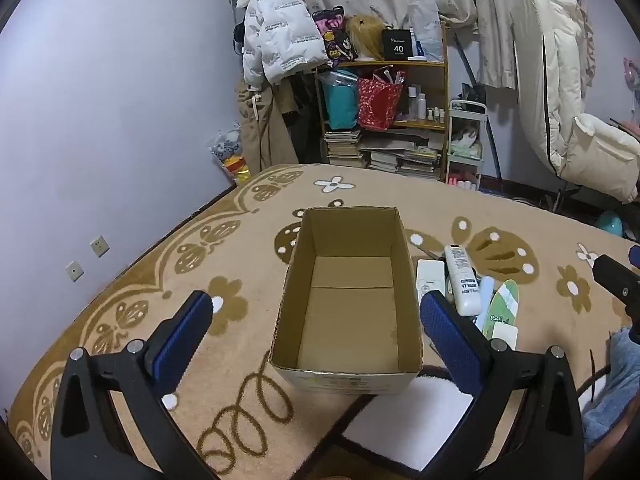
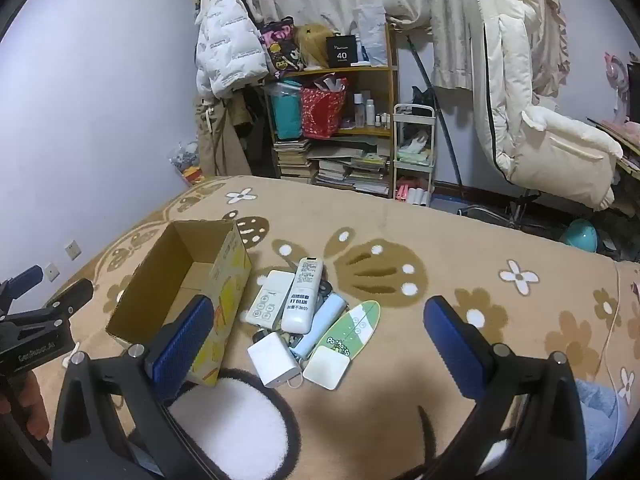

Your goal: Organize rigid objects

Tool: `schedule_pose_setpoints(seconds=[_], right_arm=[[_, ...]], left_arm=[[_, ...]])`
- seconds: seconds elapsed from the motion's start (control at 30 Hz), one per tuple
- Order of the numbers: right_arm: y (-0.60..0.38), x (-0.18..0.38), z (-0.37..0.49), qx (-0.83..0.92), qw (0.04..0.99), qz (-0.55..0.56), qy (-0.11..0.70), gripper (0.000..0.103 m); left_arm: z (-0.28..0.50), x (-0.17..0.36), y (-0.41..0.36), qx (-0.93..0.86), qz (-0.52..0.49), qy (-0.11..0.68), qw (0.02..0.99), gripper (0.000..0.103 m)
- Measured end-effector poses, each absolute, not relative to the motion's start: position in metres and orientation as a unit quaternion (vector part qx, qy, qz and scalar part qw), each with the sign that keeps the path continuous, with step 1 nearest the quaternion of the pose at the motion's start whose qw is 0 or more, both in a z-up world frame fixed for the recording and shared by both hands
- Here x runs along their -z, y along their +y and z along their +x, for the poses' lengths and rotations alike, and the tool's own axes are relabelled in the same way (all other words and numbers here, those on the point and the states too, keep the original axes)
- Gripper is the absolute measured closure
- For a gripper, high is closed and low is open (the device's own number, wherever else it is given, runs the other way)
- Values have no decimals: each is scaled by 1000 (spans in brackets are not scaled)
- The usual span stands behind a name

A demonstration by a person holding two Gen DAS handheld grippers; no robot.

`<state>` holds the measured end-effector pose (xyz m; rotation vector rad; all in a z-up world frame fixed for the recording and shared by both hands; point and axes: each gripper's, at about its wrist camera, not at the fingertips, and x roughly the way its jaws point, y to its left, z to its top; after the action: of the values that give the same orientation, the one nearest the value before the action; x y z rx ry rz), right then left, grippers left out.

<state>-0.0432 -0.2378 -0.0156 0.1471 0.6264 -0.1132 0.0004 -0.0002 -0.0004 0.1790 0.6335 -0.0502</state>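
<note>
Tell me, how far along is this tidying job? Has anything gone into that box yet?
Nothing looks done yet: the cardboard box is empty. Nothing is in hand either; the left gripper and right gripper are both open and hold nothing. Everything is left: the pile beside the box, including the long white remote, the smaller white remote, the white charger block and the green board-shaped item, lies on the blanket.

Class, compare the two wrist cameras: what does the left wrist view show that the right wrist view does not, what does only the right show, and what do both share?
Only the left wrist view shows the whole bare floor of the cardboard box.

Only the right wrist view shows the box's printed yellow outer side, the white charger block and the square white pad in full.

Both show the open box, the white remotes, the green skateboard-shaped item and the flowered blanket. Each hand-held gripper, left and right, is open and empty.
</note>
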Motion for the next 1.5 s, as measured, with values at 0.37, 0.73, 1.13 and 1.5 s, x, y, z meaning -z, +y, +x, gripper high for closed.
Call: schedule_pose_setpoints(seconds=[0.37,0.73,1.13,1.5], right_arm=[[-239,15,-43,54,946,78,310,0],[-237,17,-42,59,948,70,306,0],[-237,17,-43,57,946,73,310,0],[-236,19,-42,53,945,74,315,0]], left_arm=[[-1,0,-5,21,92,305,948,0],[-2,-1,-3,25,87,304,948,0],[-2,1,-3,30,86,306,948,0],[-2,4,-5,30,87,307,947,0]])
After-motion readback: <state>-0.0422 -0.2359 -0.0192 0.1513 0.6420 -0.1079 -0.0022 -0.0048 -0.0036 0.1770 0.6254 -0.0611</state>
